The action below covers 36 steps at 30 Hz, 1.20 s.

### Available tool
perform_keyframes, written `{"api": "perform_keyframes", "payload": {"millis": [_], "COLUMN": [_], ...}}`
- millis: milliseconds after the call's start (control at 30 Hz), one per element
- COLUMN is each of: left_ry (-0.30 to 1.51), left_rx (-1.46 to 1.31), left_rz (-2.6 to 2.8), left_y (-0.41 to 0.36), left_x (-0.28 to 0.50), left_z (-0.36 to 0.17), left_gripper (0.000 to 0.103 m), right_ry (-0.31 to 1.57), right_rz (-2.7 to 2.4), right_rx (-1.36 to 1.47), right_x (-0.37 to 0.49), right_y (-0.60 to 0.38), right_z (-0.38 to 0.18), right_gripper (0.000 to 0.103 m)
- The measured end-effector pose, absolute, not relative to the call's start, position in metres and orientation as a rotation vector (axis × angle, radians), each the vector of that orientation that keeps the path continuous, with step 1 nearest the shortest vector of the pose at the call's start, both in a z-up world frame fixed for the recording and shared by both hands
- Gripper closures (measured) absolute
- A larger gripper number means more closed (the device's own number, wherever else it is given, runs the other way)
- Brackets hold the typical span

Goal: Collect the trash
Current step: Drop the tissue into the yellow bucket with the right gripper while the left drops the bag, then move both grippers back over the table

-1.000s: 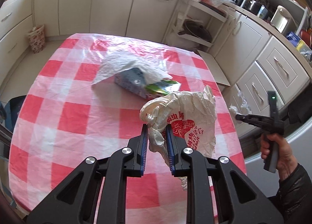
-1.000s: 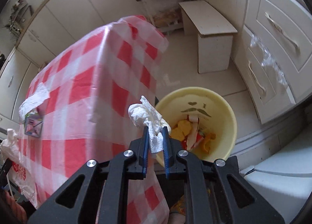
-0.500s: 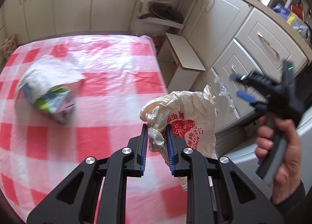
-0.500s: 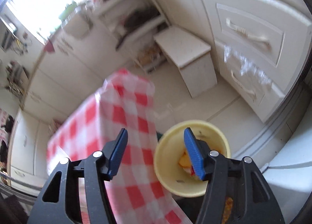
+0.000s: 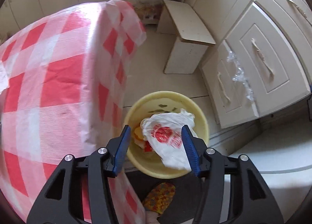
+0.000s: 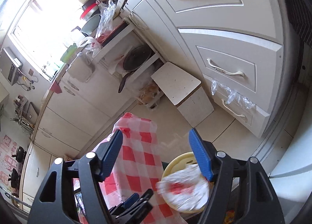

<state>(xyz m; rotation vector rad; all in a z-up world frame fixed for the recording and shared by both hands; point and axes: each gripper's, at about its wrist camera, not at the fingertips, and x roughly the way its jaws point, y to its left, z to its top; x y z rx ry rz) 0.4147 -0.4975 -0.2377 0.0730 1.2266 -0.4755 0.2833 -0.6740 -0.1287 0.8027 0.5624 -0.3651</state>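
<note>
The left gripper (image 5: 156, 147) points steeply down over a yellow bin (image 5: 202, 124) on the floor beside the bench (image 5: 48, 79). Its blue fingers (image 5: 121, 149) stand apart and are opening. A white plastic bag (image 5: 167, 138) with a red print lies between them over the bin's mouth; its lower corner lies against the right-hand finger, but neither pad presses on it, so the bag is loose. The red print is a round mark with lines of characters beneath, too blurred to read. Under the bag, inside the bin, sit yellow and orange scraps (image 5: 138, 133).

The right gripper (image 6: 159, 154) hangs higher, aimed across the kitchen towards the cabinets. Its fingers (image 6: 200, 156) stand wide and are opening, with nothing between them. In this view the bag (image 6: 183, 190) shows as a blurred white and red patch over the bin (image 6: 183, 156), and the tips of the left gripper (image 6: 134, 202) show at the lower edge, over the bench's corner.

The bench wears a red and white checked cloth (image 6: 140, 157). A small white stool (image 5: 187, 44) stands on the floor beyond the bin, before the drawers (image 5: 261, 64), where a strip of clear plastic (image 5: 238, 73) hangs from a handle. On the wall at the far left of the right wrist view are pink posters (image 6: 8, 157) with writing too small to read.
</note>
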Motion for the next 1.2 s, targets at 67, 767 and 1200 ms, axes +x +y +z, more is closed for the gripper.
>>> {"api": "perform_keyframes", "payload": {"millis": [67, 767, 1200], "left_ry": [1.197, 1.166, 1.181], "left_rx": [0.084, -0.360, -0.396], "left_rz": [-0.485, -0.203, -0.204], "left_y": [-0.496, -0.137, -0.099], "left_x": [0.407, 0.413, 0.450], "left_z": [-0.229, -0.187, -0.200], "left_gripper": [0.052, 0.044, 0.043], "right_ry": [0.560, 0.930, 0.936], "right_rz": [-0.355, 0.239, 0.340], "right_rx": [0.795, 0.465, 0.044], "right_x": [0.284, 0.375, 0.418], "right_y": [-0.672, -0.445, -0.318], "right_z": [-0.127, -0.160, -0.180], "right_gripper": [0.035, 0.030, 0.028]}}
